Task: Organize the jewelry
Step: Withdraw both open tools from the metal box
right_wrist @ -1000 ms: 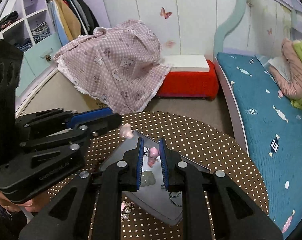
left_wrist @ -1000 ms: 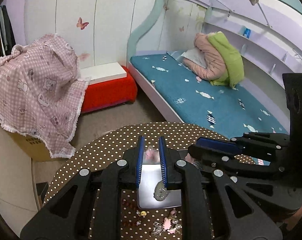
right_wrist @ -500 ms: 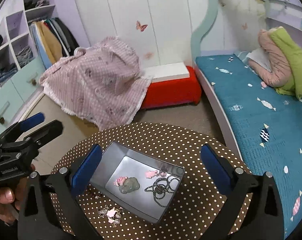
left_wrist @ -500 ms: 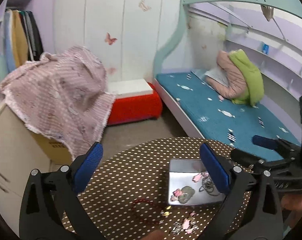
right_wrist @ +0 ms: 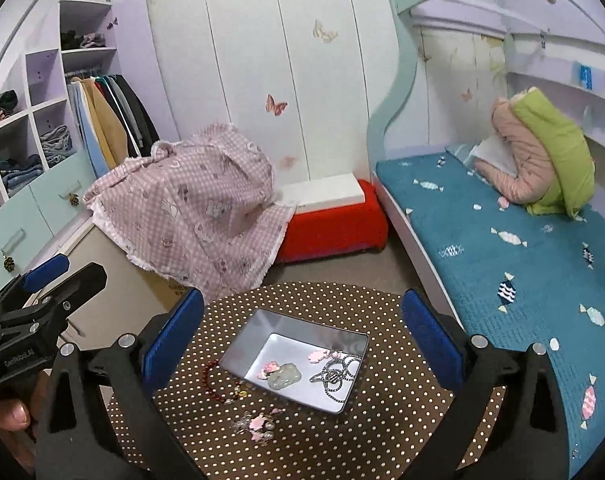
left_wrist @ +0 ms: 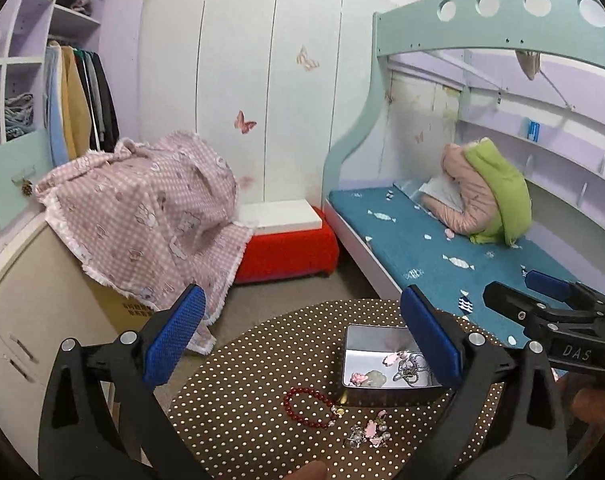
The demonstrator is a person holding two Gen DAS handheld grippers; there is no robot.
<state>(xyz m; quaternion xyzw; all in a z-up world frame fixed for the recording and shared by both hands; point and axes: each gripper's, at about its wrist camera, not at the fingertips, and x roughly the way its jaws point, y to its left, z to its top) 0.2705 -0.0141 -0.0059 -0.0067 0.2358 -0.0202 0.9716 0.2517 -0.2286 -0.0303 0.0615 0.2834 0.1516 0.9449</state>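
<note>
Jewelry is split between a metal tin (right_wrist: 244, 336) and the polka-dot tabletop (right_wrist: 382, 432). Inside the tin are counted two small pink flower pieces (right_wrist: 269, 367), one pale green jade-like pendant (right_wrist: 284, 376) and one tangled dark chain necklace (right_wrist: 336, 374). Outside, one red bead bracelet (left_wrist: 302, 406) is seen lying against the tin's near-left wall, and one small cluster of pink charms with pearls (right_wrist: 258, 426) lies just in front of the tin; its exact piece count cannot be told.

All pieces are judged light. The bracelet is expected to be floppy and to slip; it is best pinched across a single strand of the loop, away from the tin wall. The cluster is judged small, fiddly and likely to scatter, so a pinch on the largest pink charm is advised. The pendant is judged hard and possibly brittle.

The left tongs (left_wrist: 302, 336) and right tongs (right_wrist: 302, 336) are both spread wide, nothing held, and are raised above the tabletop, the left over the bracelet, the right over the tin.
</note>
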